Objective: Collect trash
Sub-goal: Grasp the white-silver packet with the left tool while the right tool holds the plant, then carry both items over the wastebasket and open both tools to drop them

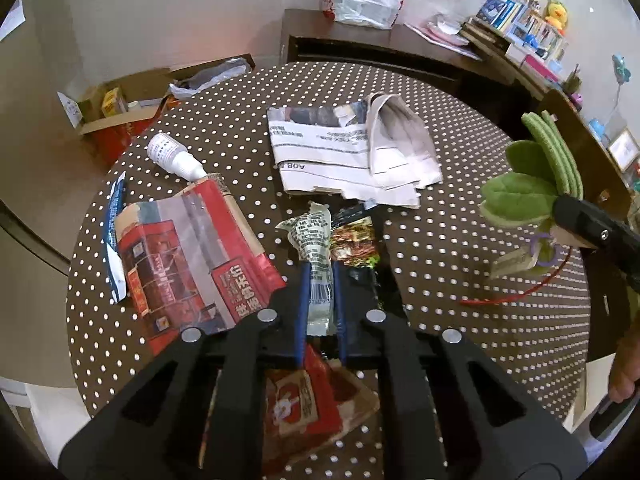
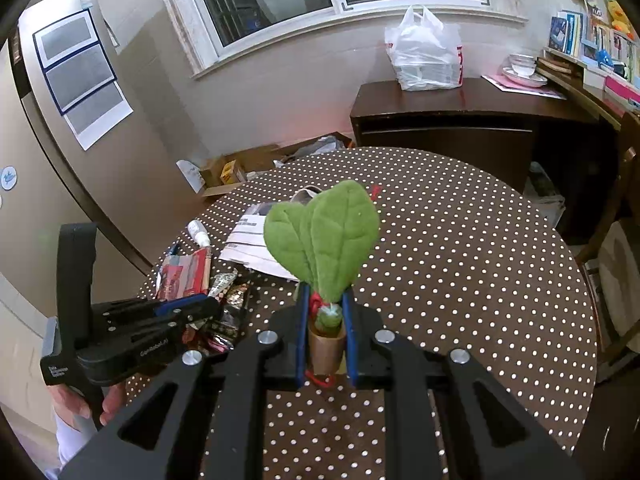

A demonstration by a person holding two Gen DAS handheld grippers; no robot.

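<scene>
In the left wrist view my left gripper is shut on a crumpled clear wrapper with black print, which lies on the dotted table. Touching that wrapper on the right is a colourful snack wrapper. A flattened red printed carton lies to the left, and a red packet lies under the jaws. My right gripper is shut on a green felt leaf toy with a cardboard tube base, held above the table. That toy and a trailing red string also show at the right of the left wrist view.
A folded newspaper, a white bottle and a blue-white wrapper lie on the round brown dotted table. An open cardboard box sits on the floor beyond. A dark sideboard carries a white plastic bag.
</scene>
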